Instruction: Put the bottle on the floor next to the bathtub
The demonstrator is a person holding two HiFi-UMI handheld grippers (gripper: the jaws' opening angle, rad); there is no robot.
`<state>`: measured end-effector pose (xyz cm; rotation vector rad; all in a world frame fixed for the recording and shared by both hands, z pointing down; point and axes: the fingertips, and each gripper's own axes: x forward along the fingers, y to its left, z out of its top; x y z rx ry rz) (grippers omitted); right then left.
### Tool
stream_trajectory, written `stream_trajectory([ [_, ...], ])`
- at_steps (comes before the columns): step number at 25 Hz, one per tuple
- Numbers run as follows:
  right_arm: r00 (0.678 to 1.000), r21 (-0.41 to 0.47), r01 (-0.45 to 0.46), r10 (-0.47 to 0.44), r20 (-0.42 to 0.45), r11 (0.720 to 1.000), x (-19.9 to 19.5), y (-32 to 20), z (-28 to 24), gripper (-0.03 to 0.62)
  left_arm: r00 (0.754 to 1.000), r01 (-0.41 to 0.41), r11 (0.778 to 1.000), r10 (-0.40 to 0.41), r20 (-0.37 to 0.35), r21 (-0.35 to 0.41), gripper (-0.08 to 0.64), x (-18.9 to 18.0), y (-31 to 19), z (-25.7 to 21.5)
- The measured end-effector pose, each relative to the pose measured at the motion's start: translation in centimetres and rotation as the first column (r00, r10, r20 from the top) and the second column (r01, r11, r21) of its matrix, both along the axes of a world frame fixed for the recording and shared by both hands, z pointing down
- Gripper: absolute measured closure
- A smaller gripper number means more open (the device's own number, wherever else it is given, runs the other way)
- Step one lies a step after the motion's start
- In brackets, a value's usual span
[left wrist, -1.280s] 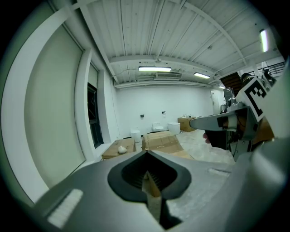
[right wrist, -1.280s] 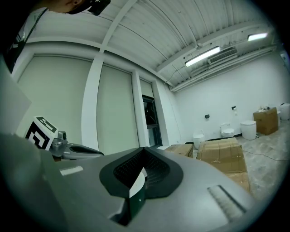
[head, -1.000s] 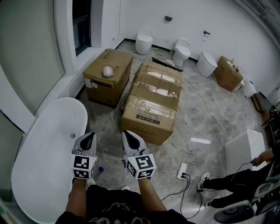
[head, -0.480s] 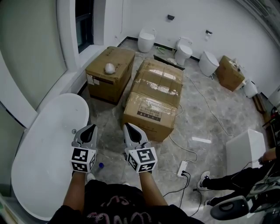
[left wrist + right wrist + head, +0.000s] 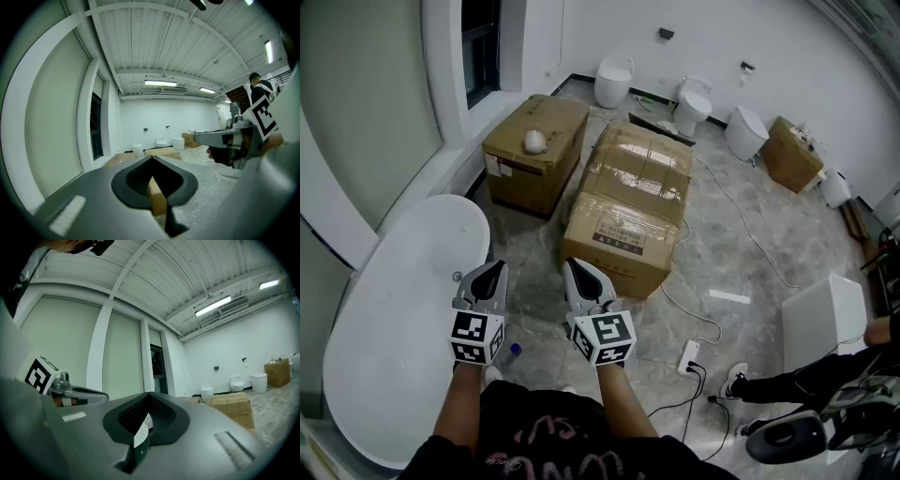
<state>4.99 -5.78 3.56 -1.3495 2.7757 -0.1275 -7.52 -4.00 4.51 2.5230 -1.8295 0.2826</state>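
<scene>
In the head view the white bathtub (image 5: pixel 389 319) fills the lower left. A small blue cap (image 5: pixel 515 350), seemingly the bottle's top, shows on the marble floor just right of the tub; the rest of the bottle is hard to make out. My left gripper (image 5: pixel 487 277) hovers over the tub's right rim, shut and empty. A little to its right, my right gripper (image 5: pixel 581 277) is shut too, above the floor. In the left gripper view the left gripper (image 5: pixel 152 159) has its jaws together. In the right gripper view the right gripper (image 5: pixel 149 394) holds nothing.
Two big cardboard boxes (image 5: pixel 630 220) lie straight ahead. A third box (image 5: pixel 534 155) at the left carries a white round object (image 5: pixel 534 141). Toilets (image 5: pixel 692 108) line the far wall. A power strip (image 5: pixel 689 357) with cables, a white cabinet (image 5: pixel 823 323) and another person's legs (image 5: pixel 783 386) are at the right.
Both grippers stay shut and empty and drift slightly up in the view as the head camera shifts. The blue cap keeps its place on the floor.
</scene>
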Motion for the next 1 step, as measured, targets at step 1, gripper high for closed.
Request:
stream_trajectory([
  [1, 1.000, 0.000, 0.000, 0.000, 0.000, 1.000, -0.02, 0.01, 0.07, 0.583, 1.000, 0.000, 1.000, 0.000, 0.001, 0.000, 0.558, -0.04, 0.00, 0.03],
])
